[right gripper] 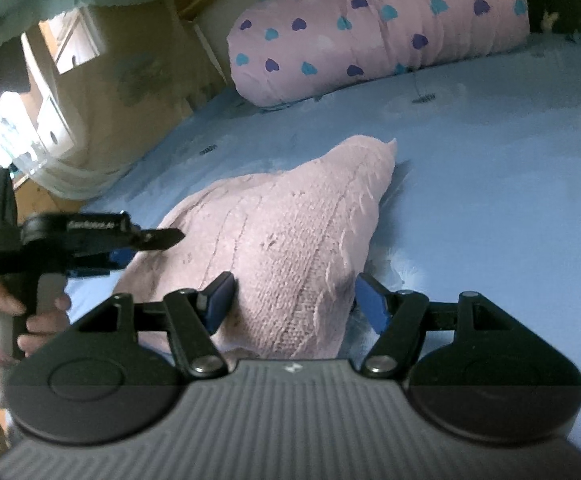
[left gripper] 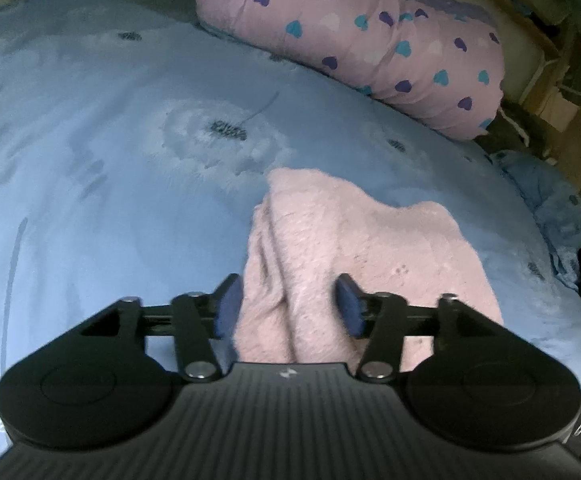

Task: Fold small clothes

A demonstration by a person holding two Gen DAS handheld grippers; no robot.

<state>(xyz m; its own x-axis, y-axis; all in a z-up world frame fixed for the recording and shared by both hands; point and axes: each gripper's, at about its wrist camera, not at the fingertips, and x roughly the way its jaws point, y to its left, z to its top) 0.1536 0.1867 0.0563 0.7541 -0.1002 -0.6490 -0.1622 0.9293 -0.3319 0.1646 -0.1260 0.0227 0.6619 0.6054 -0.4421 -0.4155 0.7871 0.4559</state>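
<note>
A pink knitted garment (left gripper: 354, 248) lies bunched on the blue bedsheet (left gripper: 90, 184). My left gripper (left gripper: 289, 304) hovers over its near end with both blue pads apart. A raised fold sits between them, and the pads do not press on it. In the right wrist view the same garment (right gripper: 290, 232) runs away from me to a pointed corner. My right gripper (right gripper: 296, 302) stands open around its near edge, with a gap at the right pad. The left gripper (right gripper: 146, 248) shows at the garment's left side, held by a hand (right gripper: 38, 320).
A pink pillow with purple and teal hearts (left gripper: 362, 40) lies at the far side of the bed. The bed's edge and a crumpled blue cover (left gripper: 554, 208) are on the right. Wooden furniture and a draped cloth (right gripper: 102, 112) stand beyond the bed's left side.
</note>
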